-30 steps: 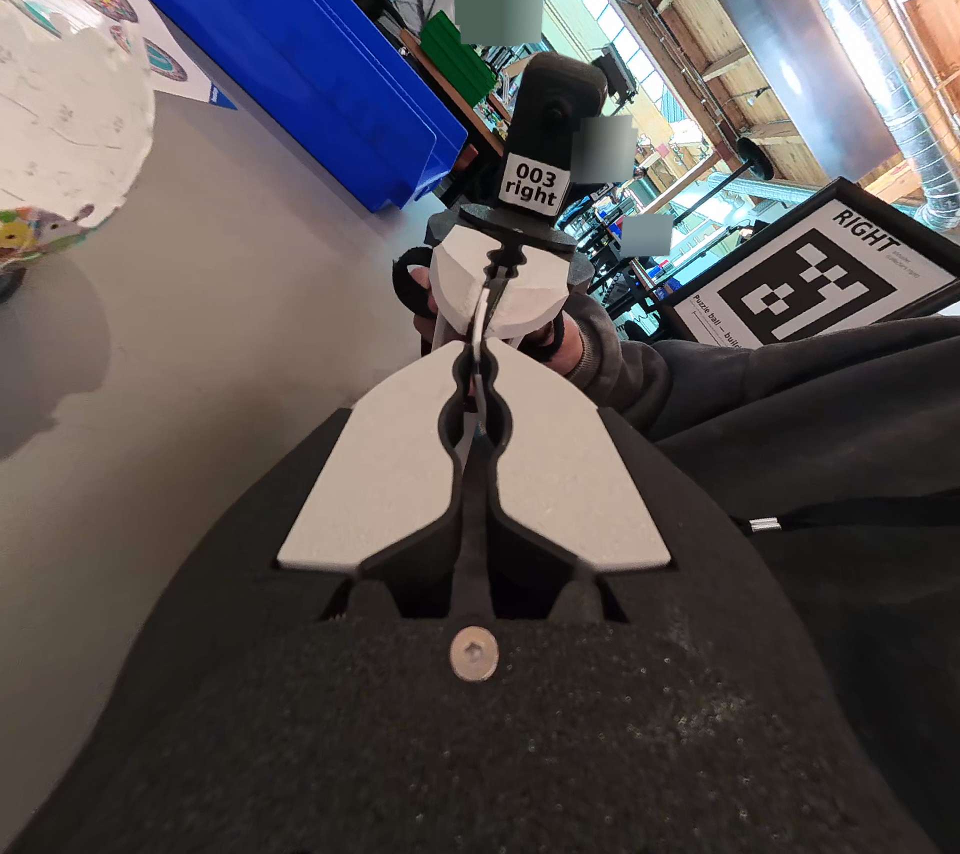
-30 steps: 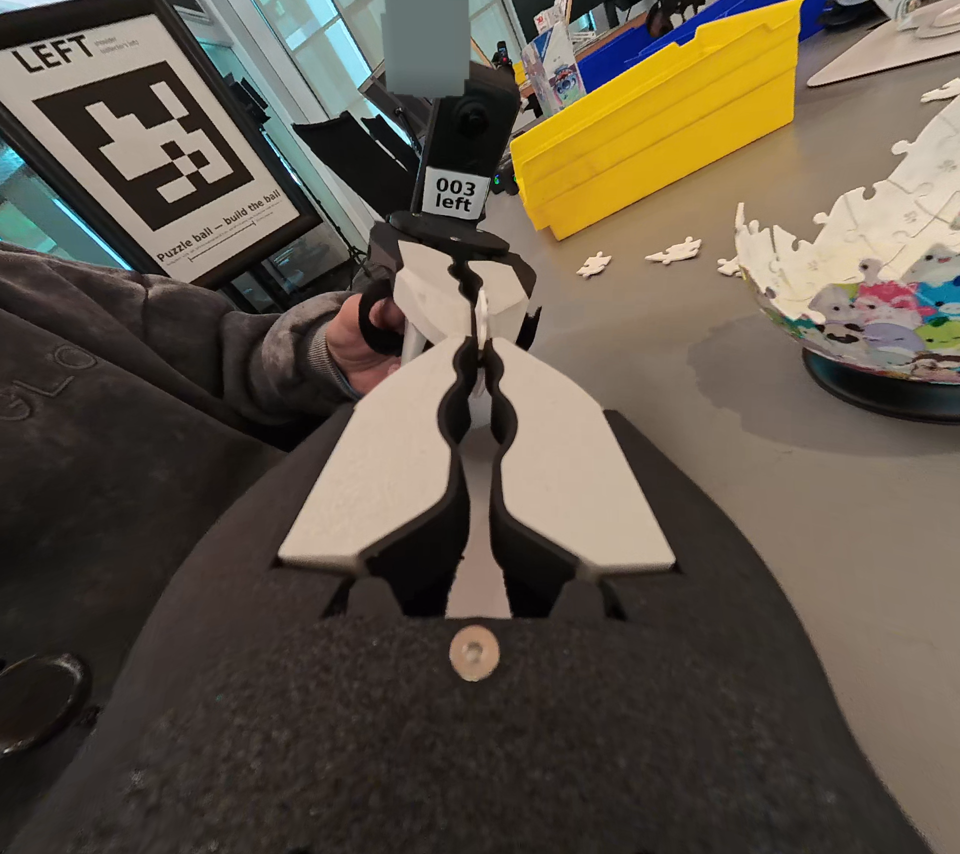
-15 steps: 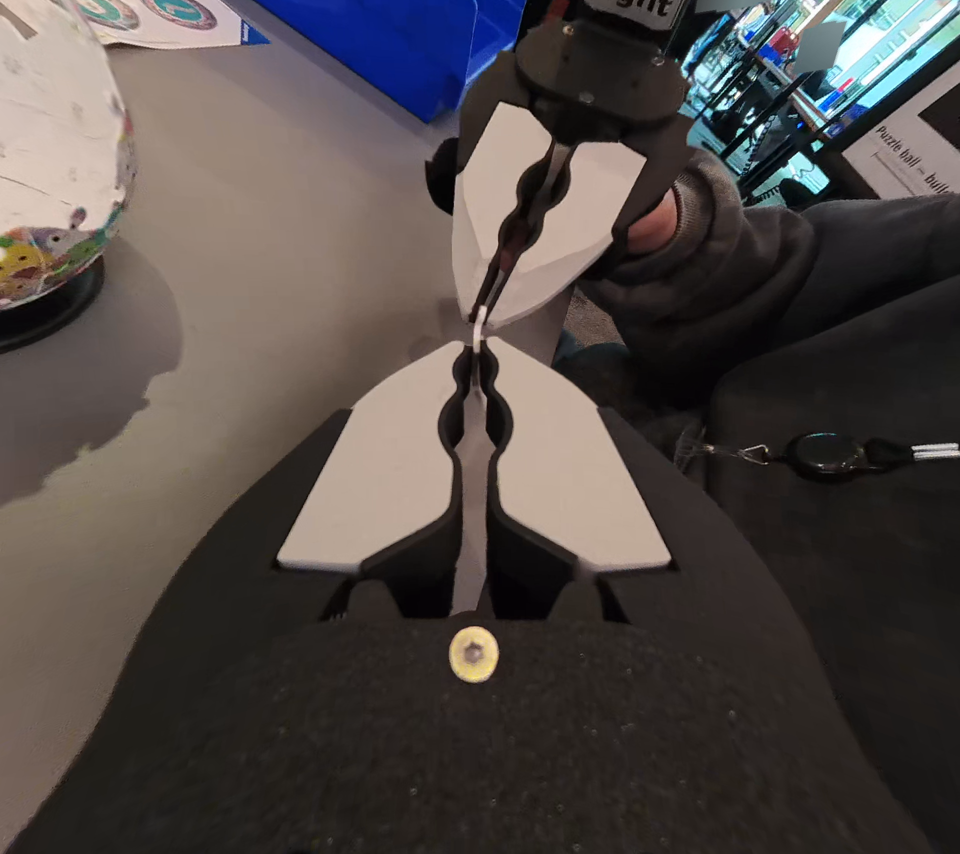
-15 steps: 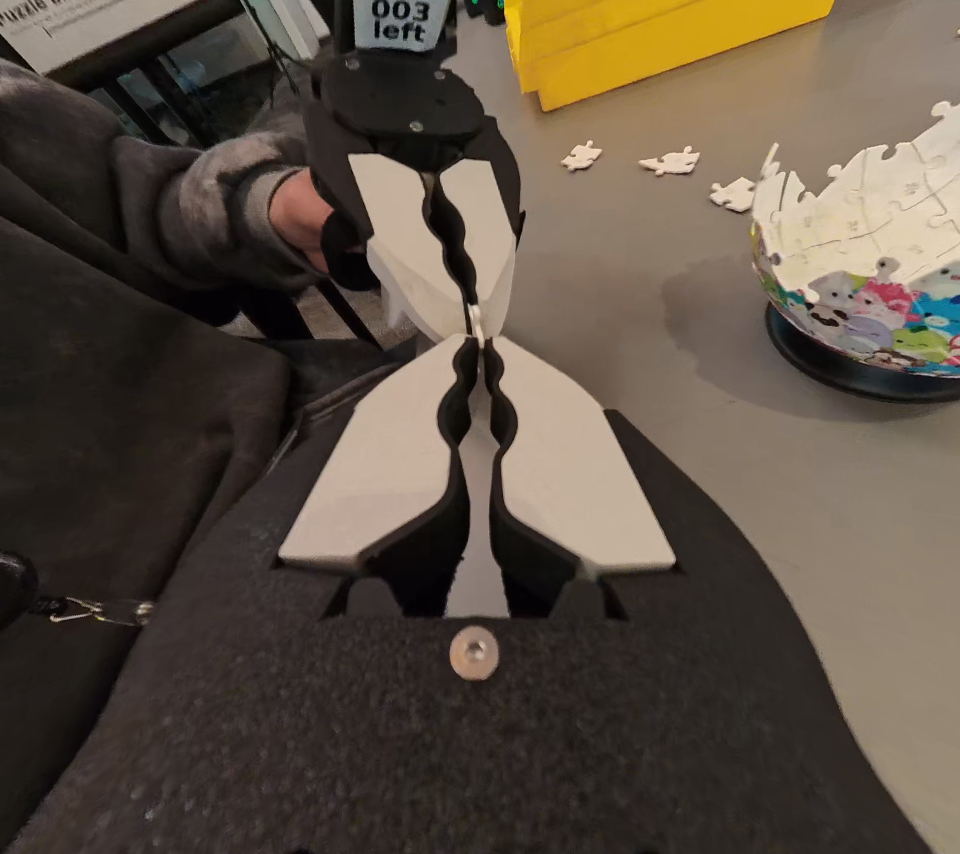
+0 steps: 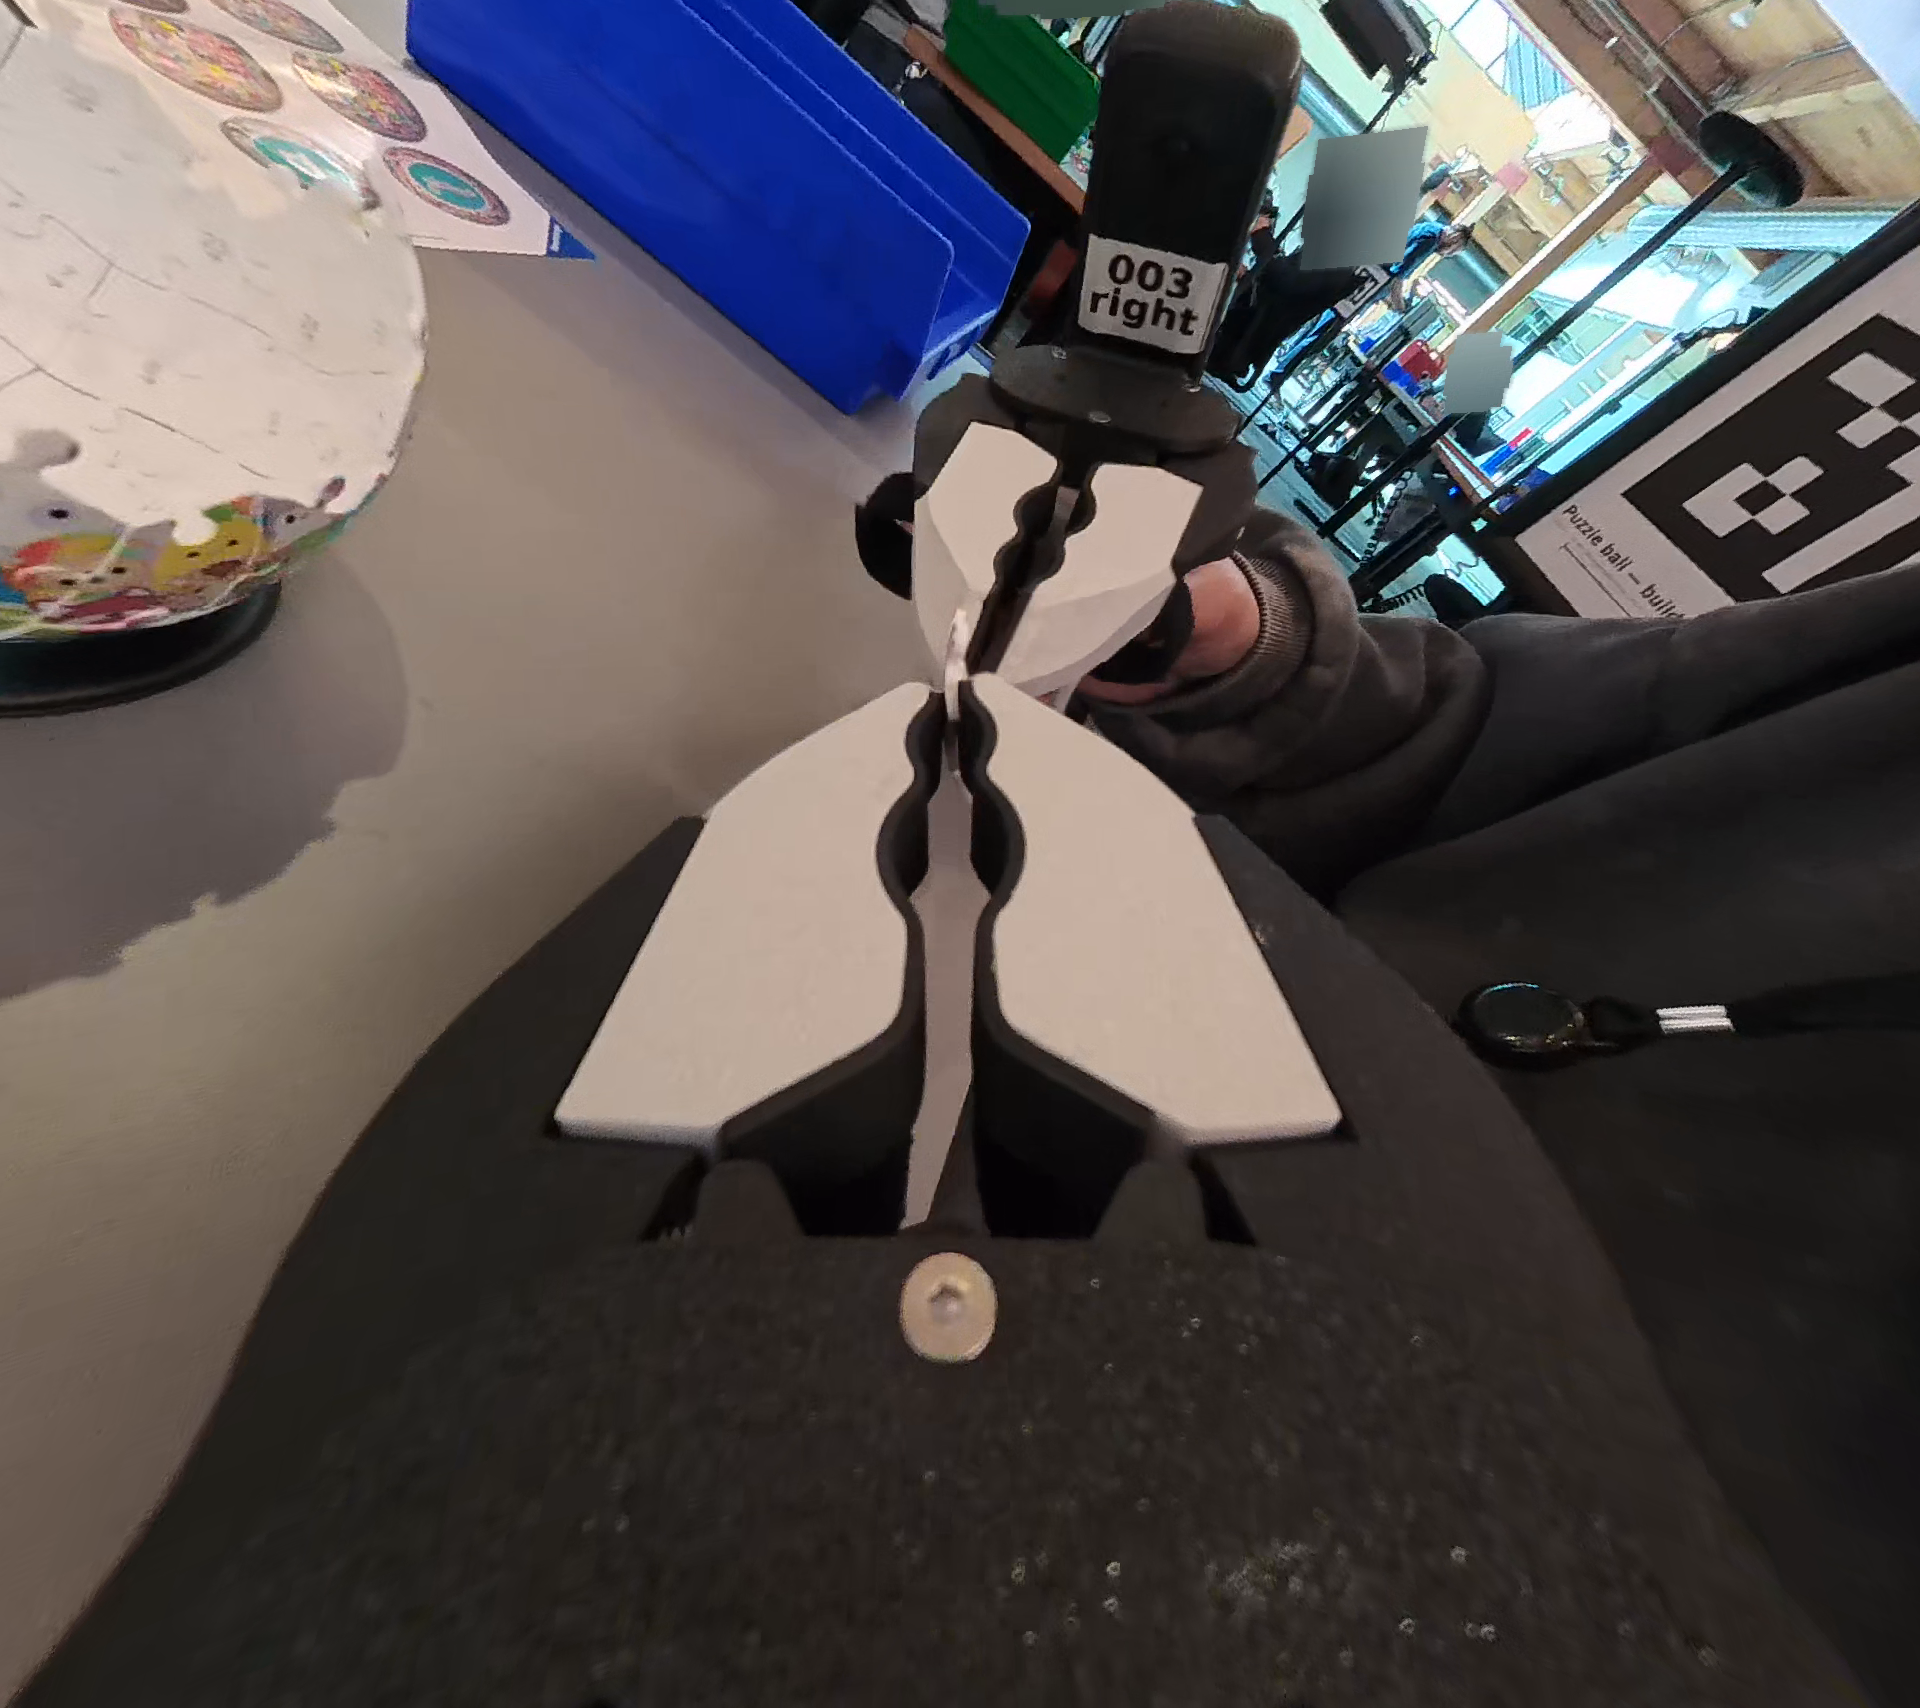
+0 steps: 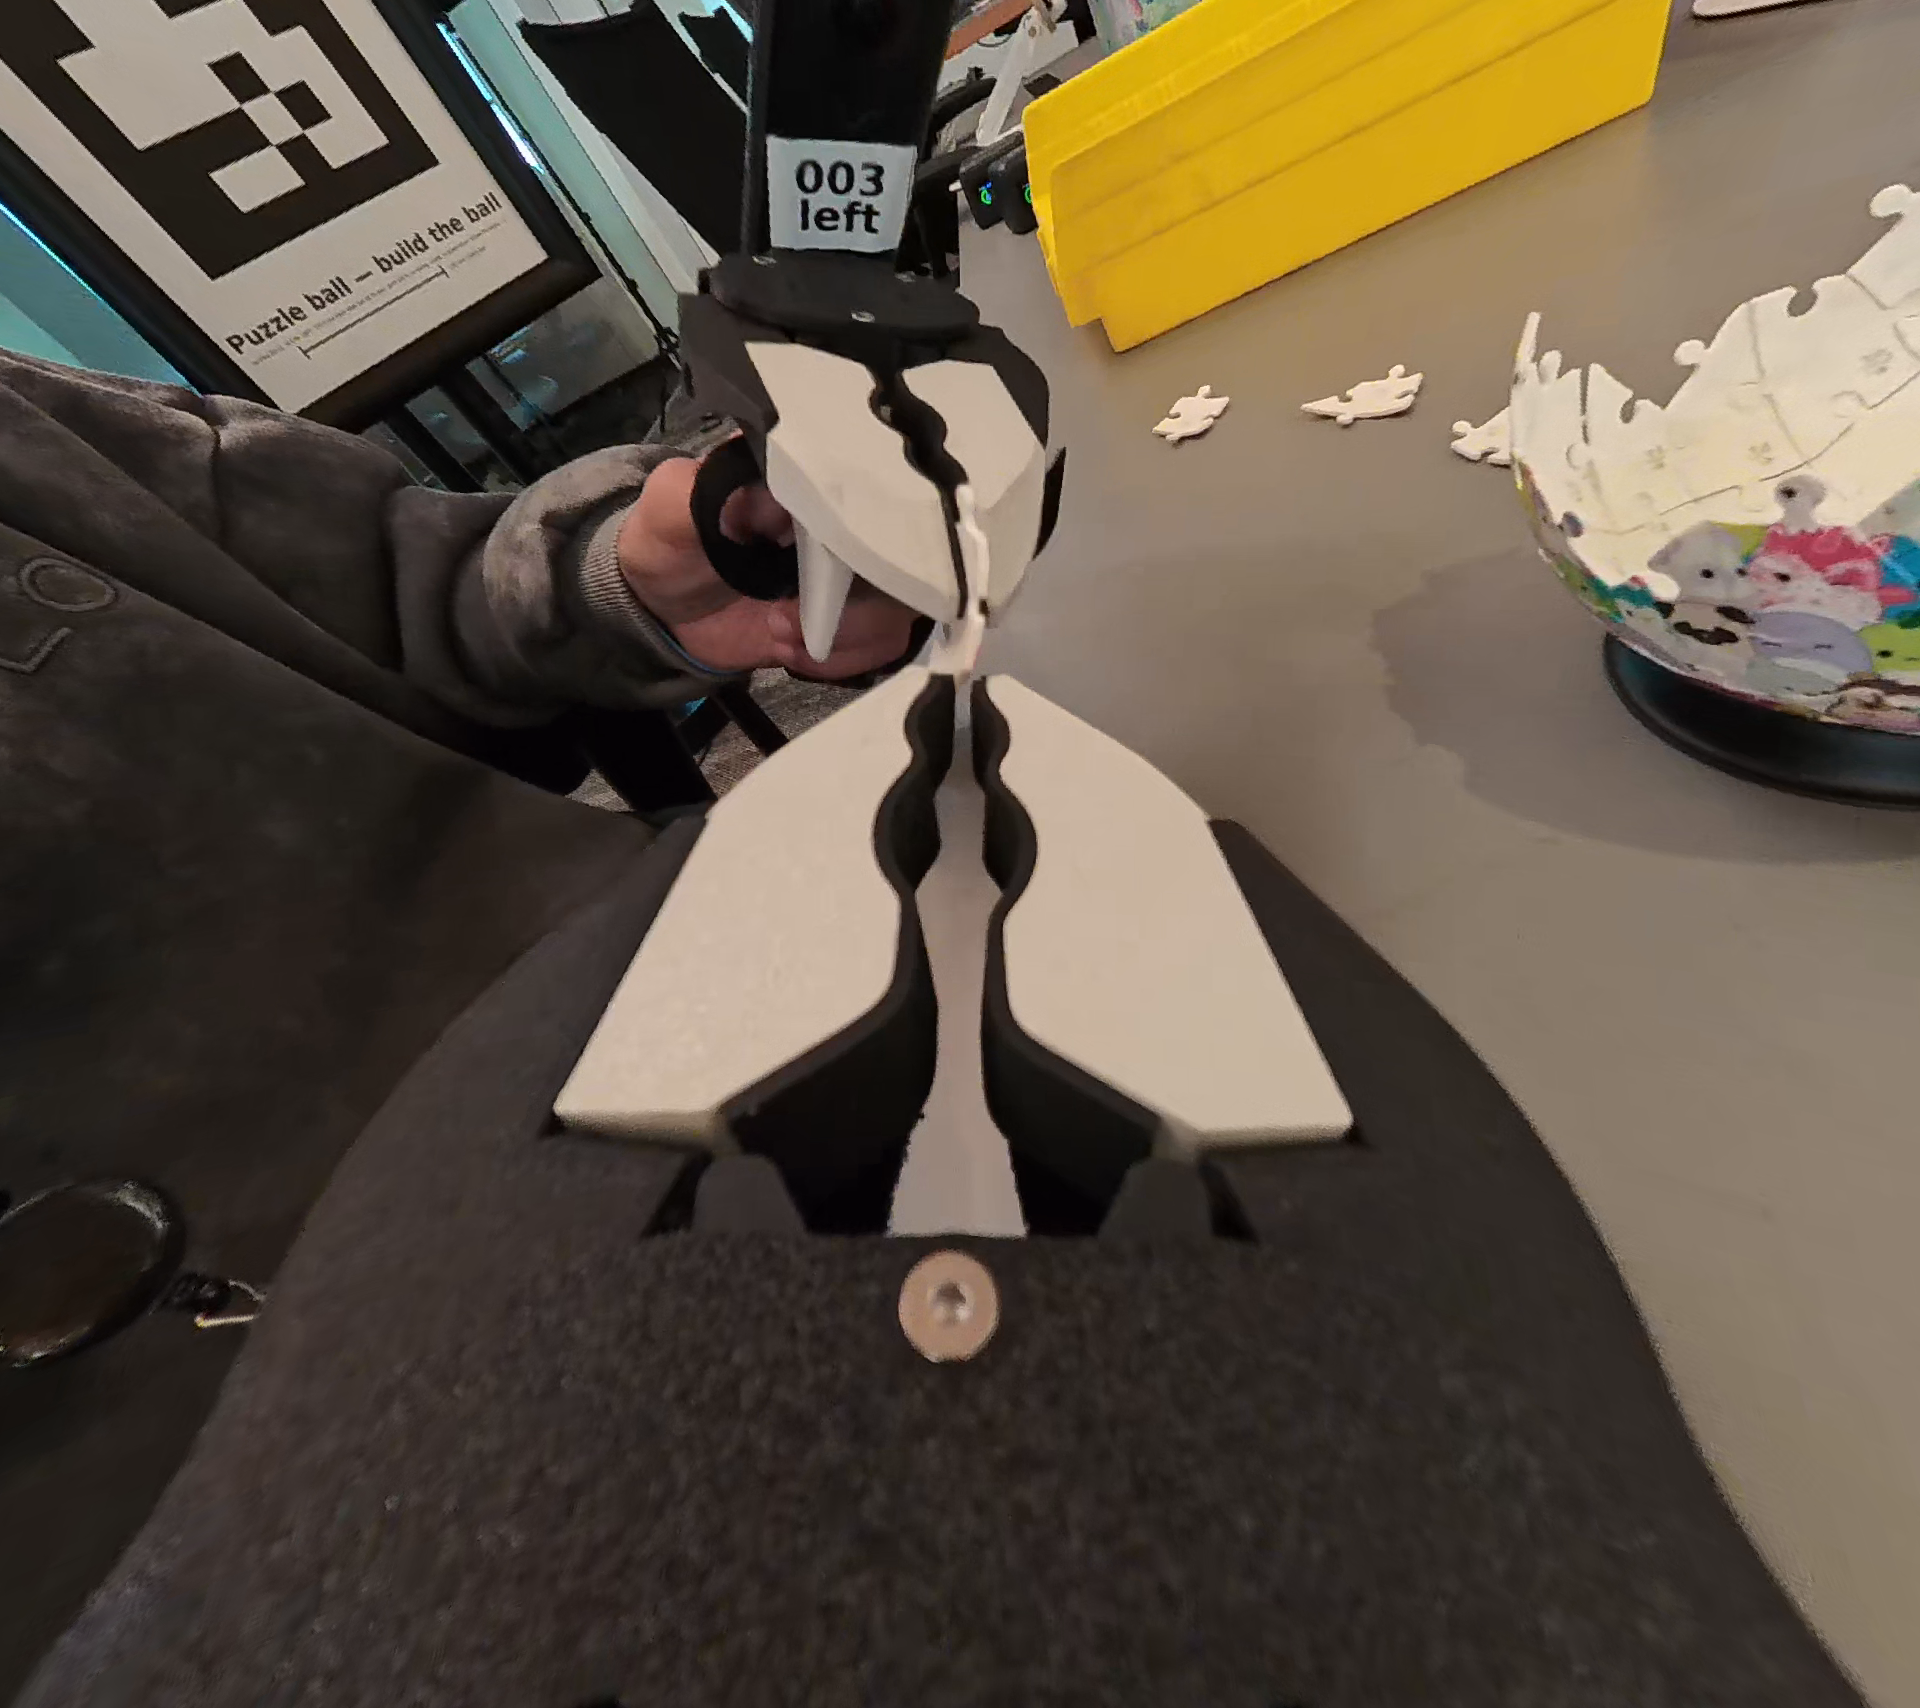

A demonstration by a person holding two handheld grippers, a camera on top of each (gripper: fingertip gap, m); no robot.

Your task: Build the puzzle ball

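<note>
Handover of a puzzle piece [image 6: 966, 609] mid-air.
Left hand-held gripper [image 5: 951, 702] and right hand-held gripper [image 6: 961, 692], tips raised again, both pinch it; ball [image 6: 1704, 536] waits half-built on surface [image 6: 1351, 723].

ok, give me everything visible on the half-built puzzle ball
The puzzle ball is an open bowl-shaped lower shell of interlocked curved pieces: plain white inside, colourful cartoon print outside, with a jagged rim of tabs and notches. It looks like rigid plastic. It sits upright on a black round stand on the grey table, apart from both grippers. One loose white piece lies right beside it.
</note>
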